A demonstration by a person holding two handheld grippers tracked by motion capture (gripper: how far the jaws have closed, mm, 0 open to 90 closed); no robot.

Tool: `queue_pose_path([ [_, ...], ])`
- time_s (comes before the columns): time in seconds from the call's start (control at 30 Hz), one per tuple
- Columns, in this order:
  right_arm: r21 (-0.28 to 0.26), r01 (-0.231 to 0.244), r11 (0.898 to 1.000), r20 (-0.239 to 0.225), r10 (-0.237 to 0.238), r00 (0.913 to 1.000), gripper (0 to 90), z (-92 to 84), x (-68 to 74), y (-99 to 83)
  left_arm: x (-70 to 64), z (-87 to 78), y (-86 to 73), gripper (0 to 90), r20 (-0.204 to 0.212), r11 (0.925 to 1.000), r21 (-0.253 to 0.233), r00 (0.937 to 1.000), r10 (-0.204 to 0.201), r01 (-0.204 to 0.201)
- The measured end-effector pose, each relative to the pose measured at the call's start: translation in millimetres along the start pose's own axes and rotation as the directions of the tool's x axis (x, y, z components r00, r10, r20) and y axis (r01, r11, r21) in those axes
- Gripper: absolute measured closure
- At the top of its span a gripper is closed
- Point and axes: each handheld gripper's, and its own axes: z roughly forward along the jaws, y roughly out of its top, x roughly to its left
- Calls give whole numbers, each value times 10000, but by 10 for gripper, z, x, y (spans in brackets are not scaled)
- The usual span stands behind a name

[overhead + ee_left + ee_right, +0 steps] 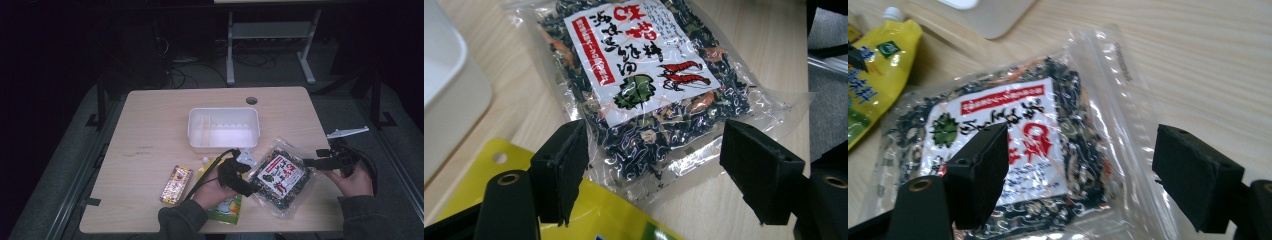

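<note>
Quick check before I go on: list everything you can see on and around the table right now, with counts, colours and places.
Seaweed bag: one, clear with dark contents and a white-red label, front right of the table, between the two grippers.
Yellow pouch: one, yellow-green, front centre, partly under the left hand.
Snack bar: one, gold-brown wrapper, front left.
Bin: one, white, empty, table centre.
Table: one, light wood.
Left gripper: one, black, jaws open at the bag's edge.
Right gripper: one, black, jaws open over the bag.
</note>
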Motion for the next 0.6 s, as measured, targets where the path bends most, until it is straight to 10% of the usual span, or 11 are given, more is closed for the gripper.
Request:
queue_pose_path([
  [0.6,691,-945,9931,718,895,9934,319,-5,-369,-129,45,248,75,351,90,9989,474,9999,-73,69],
])
